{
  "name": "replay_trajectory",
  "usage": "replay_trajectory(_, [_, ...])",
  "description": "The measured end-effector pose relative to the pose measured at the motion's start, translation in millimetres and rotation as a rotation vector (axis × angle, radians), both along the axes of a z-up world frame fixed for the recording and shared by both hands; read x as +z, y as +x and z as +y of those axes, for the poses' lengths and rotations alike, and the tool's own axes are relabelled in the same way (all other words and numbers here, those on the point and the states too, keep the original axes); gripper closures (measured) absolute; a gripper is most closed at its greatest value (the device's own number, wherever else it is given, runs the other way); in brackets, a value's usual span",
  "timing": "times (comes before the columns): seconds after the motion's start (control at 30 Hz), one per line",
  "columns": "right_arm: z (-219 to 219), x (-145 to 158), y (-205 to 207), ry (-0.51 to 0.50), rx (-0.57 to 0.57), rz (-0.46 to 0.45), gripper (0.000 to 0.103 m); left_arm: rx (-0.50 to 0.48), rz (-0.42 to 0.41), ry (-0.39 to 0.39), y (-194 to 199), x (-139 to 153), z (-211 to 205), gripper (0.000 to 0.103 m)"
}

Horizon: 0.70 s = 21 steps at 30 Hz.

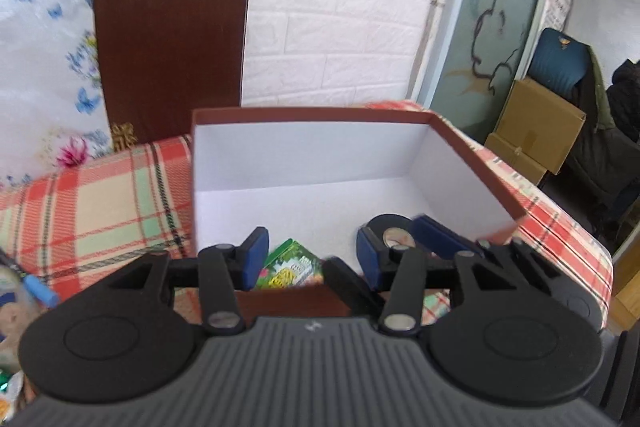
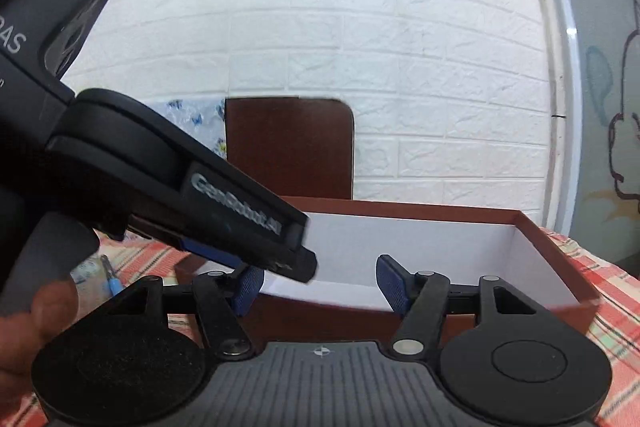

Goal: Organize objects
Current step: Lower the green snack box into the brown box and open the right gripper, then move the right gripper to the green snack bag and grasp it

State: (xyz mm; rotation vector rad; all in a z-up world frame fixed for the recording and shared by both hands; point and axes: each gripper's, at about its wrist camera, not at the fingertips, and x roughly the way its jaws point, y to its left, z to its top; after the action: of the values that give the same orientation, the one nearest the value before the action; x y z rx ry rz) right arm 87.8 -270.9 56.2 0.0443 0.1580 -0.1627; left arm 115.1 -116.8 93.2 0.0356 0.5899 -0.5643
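Observation:
A brown box (image 1: pixel 476 151) with a white inside stands open on a plaid cloth (image 1: pixel 100 207). A green printed packet (image 1: pixel 294 265) lies on the box floor at the near wall. Just above it my left gripper (image 1: pixel 312 255) is open, and its blue pads do not press on the packet. A black tape roll (image 1: pixel 390 227) lies on the floor to the right, partly hidden by the fingers. A blue finger (image 1: pixel 436 231) of my right gripper reaches in beside the roll. In the right wrist view my right gripper (image 2: pixel 320 287) is open at the box's near wall (image 2: pixel 320 323) with nothing between its pads. The left gripper (image 2: pixel 300 263) slants down into the box from the left.
A dark brown board (image 1: pixel 168 55) leans on the white brick wall behind the box. A floral cloth (image 1: pixel 40 67) hangs at the left. A blue-handled tool (image 1: pixel 38 287) lies on the plaid cloth at the left. Cardboard boxes (image 1: pixel 536 123) and a chair stand far right. A hand (image 2: pixel 32 315) shows at the lower left.

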Motion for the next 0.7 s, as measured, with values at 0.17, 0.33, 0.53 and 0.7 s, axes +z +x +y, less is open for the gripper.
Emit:
replay_trajectory(0.17, [17.2, -20.8, -21.7, 0.009, 0.046, 0.079, 0.042, 0.039, -0.026, 0.035, -34.8, -10.3, 20.7, 0.049])
replay_trajectory(0.33, [34.5, -37.8, -25.4, 0.04, 0.102, 0.214, 0.042, 0.158, 0.066, 0.107, -44.3, -37.4, 45.3, 0.049])
replay_trajectory(0.53, [59.8, -43.3, -50.1, 0.027, 0.137, 0.302, 0.042, 0.31, 0.119, 0.215, -52.0, -65.4, 79.0, 0.048])
replay_trajectory(0.7, [89.5, -50.0, -49.7, -0.028, 0.192, 0.354, 0.042, 0.396, 0.136, 0.259, -56.4, -79.6, 109.9, 0.047])
